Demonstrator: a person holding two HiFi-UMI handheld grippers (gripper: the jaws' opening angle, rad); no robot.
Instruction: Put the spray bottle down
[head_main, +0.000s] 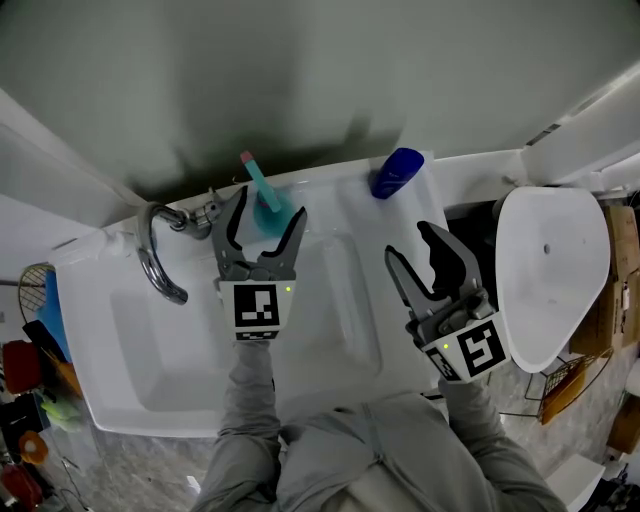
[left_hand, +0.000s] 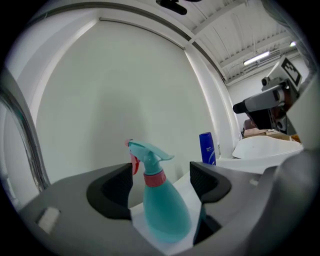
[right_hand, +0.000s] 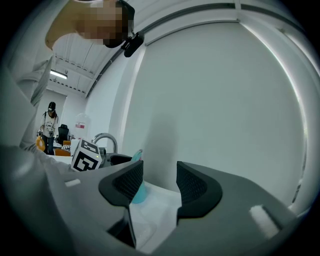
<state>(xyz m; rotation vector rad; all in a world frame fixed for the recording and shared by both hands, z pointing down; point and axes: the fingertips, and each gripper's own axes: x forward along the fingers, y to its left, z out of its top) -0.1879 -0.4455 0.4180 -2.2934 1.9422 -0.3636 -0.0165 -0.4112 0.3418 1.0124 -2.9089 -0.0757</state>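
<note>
While it points forward (jaws apart), left tool (head_main: 268, 205) brackets spray bottle (left_hand: 162, 210)

Looking like bathroom corner set up inside big work hall. White sink (head_main: 120, 405) sitting against plain wall panel (head_main: 300, 70), curved metal tap (head_main: 155, 255) bending over it. Teal spray bottle (head_main: 262, 205) and blue bottle (head_main: 397, 172) standing on sink's back ledge. White oval lid (head_main: 550, 270), toilet-like, showing beside sink. Long ceiling lights (left_hand: 257, 58) glowing. Person (right_hand: 49, 125) standing far back.
</note>
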